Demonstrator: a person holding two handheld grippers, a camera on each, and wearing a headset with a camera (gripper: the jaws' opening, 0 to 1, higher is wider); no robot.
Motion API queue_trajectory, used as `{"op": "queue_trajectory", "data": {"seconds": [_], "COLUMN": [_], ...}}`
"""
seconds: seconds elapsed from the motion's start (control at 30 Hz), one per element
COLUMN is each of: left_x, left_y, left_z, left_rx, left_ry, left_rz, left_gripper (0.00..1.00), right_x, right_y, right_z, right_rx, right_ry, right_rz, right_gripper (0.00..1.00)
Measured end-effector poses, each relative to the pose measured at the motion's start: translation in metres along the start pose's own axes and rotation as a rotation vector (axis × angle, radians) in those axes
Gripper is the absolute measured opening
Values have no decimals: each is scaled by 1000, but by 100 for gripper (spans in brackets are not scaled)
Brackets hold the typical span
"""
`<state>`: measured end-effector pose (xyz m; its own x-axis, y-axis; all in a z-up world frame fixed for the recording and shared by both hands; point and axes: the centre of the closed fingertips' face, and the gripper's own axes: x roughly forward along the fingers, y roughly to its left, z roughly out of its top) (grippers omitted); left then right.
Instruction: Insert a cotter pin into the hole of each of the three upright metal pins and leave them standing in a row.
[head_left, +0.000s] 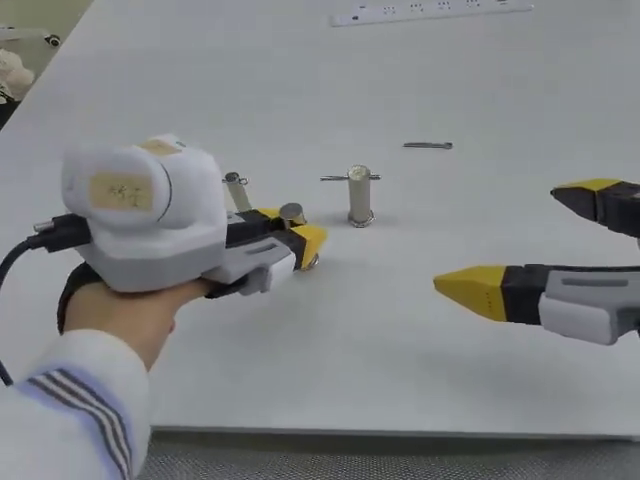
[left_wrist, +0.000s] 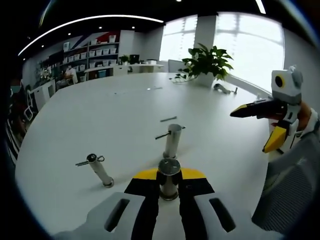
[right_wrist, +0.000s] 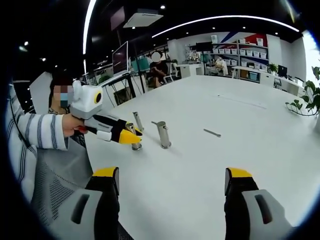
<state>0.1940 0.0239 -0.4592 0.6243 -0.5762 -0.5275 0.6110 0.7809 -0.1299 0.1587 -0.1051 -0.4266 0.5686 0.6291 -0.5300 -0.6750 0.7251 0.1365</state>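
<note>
Two pins, middle pin and leaning pin, seem fitted; left claw clamps the third pin on the desk. Right claw, spread empty, must fetch the loose cotter pin.

Middle pin cottered, upright; left pin cottered, leaning; near pin seemingly bare.

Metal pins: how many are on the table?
3. One pin held by the left gripper; a second upright just beyond, cotter pin through it; a third leaning nearby, also cottered.
</note>
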Motion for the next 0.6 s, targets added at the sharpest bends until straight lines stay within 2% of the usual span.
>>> {"op": "queue_trajectory", "data": {"seconds": [0.4,0.6], "left_x": [3,3], "left_y": [-6,-7], "left_z": [-6,-5], "left_rx": [33,47], "left_ry": [18,14], "left_rz": [-7,-12], "left_gripper": [10,10], "right_x": [3,3], "right_y": [0,-1], "right_z": [-3,-1], "right_rx": [-5,4], "right_ry": [5,-6], "right_rz": [6,7], "right_gripper": [85,85]}}
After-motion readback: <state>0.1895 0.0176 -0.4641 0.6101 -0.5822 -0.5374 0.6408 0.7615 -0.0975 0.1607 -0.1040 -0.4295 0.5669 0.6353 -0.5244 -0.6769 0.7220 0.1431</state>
